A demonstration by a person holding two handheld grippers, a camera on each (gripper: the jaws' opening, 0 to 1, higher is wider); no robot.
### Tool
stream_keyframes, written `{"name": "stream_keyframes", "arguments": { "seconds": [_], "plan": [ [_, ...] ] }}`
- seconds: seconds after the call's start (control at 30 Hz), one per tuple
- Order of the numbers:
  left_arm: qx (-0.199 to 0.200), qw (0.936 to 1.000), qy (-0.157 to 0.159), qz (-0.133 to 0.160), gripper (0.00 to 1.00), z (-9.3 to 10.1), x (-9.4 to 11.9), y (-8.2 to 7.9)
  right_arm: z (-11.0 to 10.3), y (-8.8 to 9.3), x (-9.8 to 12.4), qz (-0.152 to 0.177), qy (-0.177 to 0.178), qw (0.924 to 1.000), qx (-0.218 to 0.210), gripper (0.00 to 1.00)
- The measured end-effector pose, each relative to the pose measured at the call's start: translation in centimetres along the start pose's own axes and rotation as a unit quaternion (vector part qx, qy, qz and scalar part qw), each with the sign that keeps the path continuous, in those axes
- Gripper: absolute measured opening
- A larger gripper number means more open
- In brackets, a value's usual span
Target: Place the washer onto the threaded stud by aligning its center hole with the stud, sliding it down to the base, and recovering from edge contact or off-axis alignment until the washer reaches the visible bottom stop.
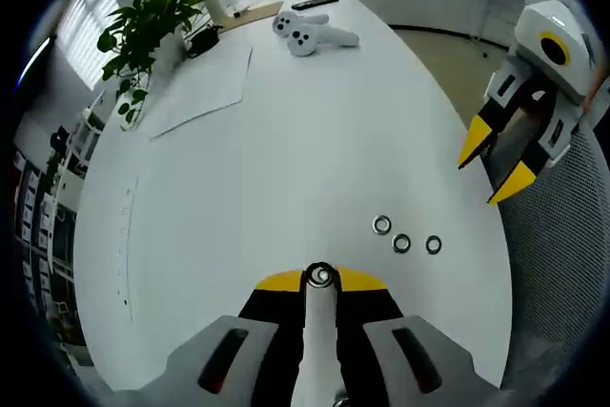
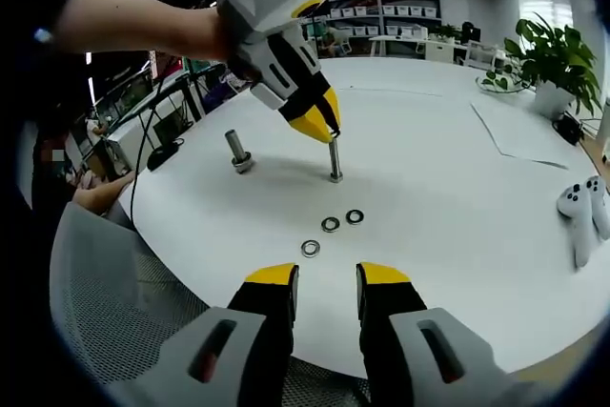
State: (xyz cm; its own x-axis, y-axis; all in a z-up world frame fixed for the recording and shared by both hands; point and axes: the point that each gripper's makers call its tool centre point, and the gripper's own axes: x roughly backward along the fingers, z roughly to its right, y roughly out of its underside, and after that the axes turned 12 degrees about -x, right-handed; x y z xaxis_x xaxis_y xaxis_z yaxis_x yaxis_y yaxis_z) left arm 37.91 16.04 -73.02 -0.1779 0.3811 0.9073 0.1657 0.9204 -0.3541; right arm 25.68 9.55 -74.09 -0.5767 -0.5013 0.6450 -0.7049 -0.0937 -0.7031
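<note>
White laminate covers the round table (image 2: 457, 188) on which all the work stands. In the right gripper view, going from left to right, a short grey metal bolt with a wide base (image 2: 237, 152) stands upright near the table's left edge. Just right of it stands a slim threaded steel stud (image 2: 335, 161), also upright, its top gripped by the left gripper (image 2: 322, 128), which comes down from the upper left in a person's hand (image 2: 205, 33); its yellow-tipped jaws are closed narrowly around the stud's upper end. In front of the stud three small silver ring washers lie flat on the table in a short slanting row: the nearest washer (image 2: 311, 248), the middle washer (image 2: 331, 224) and the farthest washer (image 2: 355, 216), close together but apart from one another and from the stud. The right gripper (image 2: 328, 283) hovers at the near edge of the table, its jaws parted with a narrow gap and nothing between them. Farther right lie two white handheld controllers (image 2: 583, 212), and a green potted plant (image 2: 548, 64) stands at the far right.

In the left gripper view, the jaws pinch the stud seen end-on, and the three washers lie just to its right.
</note>
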Motion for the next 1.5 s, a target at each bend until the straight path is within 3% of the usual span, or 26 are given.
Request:
{"name": "stream_keyframes", "arguments": {
  "seconds": [0.27, 0.67, 1.13, 1.5],
  "plan": [
    [0.001, 0.9999, 0.013, -0.009, 0.08, 0.3, -0.4, 0.4, -0.1, 0.1, -0.1, -0.004, -0.002, 1.0000, 0.004, 0.27],
    [-0.009, 0.9990, 0.033, -0.028, 0.08, 0.9, -2.5, 1.1, 0.0, 0.2, 0.0, -0.004, -0.001, 1.0000, 0.004, 0.27],
    [-0.011, 0.9962, 0.059, -0.063, 0.08, 1.8, -4.7, 3.1, 0.0, 0.1, 0.0, -0.003, -0.001, 1.0000, 0.001, 0.27],
    [0.002, 0.9945, 0.067, -0.080, 0.08, 2.1, -4.2, 5.0, -0.1, 0.1, -0.1, -0.004, -0.002, 1.0000, 0.002, 0.27]
  ]
}}
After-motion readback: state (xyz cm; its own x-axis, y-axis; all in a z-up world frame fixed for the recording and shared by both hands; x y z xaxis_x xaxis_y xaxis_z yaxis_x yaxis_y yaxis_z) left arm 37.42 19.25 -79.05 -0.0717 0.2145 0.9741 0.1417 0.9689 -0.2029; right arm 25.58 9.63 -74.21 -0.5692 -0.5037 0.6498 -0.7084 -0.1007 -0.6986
